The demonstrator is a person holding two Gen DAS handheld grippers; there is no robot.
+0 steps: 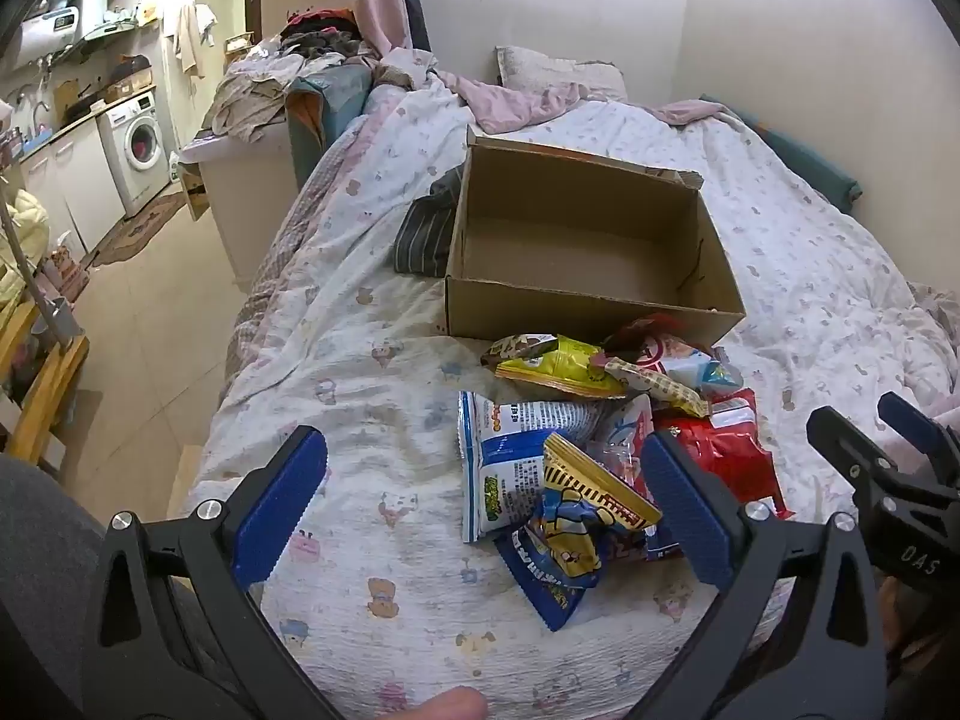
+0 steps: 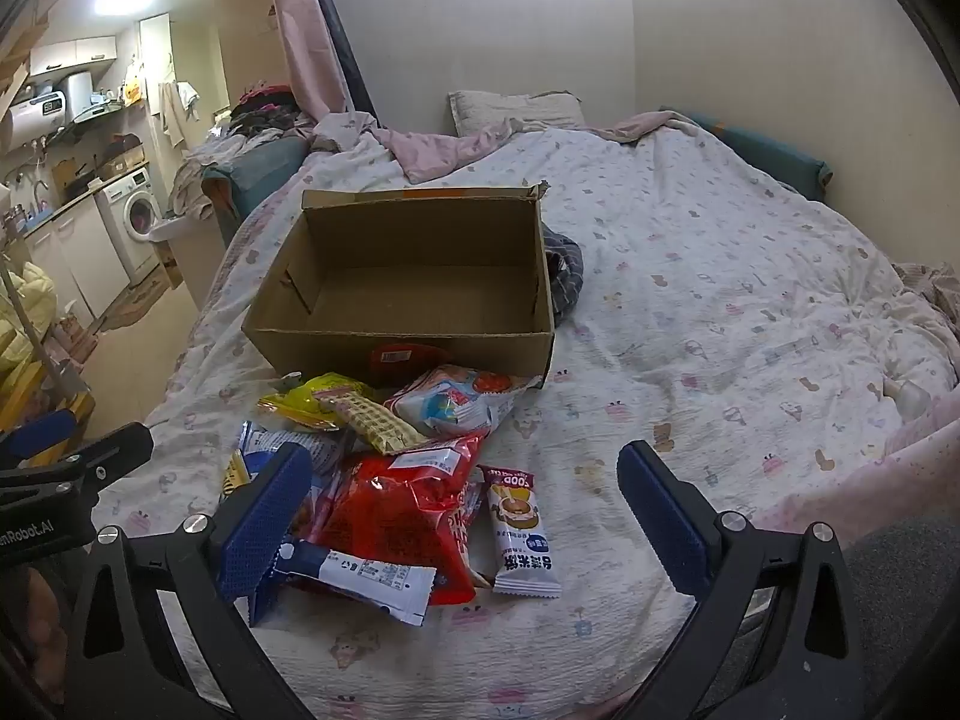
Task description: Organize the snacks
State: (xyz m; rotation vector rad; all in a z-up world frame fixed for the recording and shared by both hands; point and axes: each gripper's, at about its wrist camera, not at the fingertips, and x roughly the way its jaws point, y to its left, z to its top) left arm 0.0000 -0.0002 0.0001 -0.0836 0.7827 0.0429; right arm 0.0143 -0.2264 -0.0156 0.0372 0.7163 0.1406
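An open, empty cardboard box point(image 1: 576, 252) point(image 2: 408, 276) stands on the bed. In front of it lies a pile of snack packets: a yellow bag point(image 1: 558, 369) point(image 2: 312, 402), a blue-and-white pouch point(image 1: 510, 462), a blue cartoon packet point(image 1: 570, 546), a red bag point(image 1: 720, 450) point(image 2: 402, 516), a pale pouch point(image 2: 456, 402) and a small purple-topped sachet point(image 2: 519, 531). My left gripper point(image 1: 486, 510) hovers open above the near side of the pile. My right gripper point(image 2: 462, 519) is open too, its left finger over the red bag. Neither holds anything.
The bed is covered by a white patterned quilt point(image 1: 360, 372) point(image 2: 720, 330). A dark striped cloth point(image 1: 429, 234) point(image 2: 564, 276) lies beside the box. Left of the bed are bare floor point(image 1: 156, 300), a washing machine point(image 1: 141, 144) and kitchen cabinets. A wall runs behind the bed.
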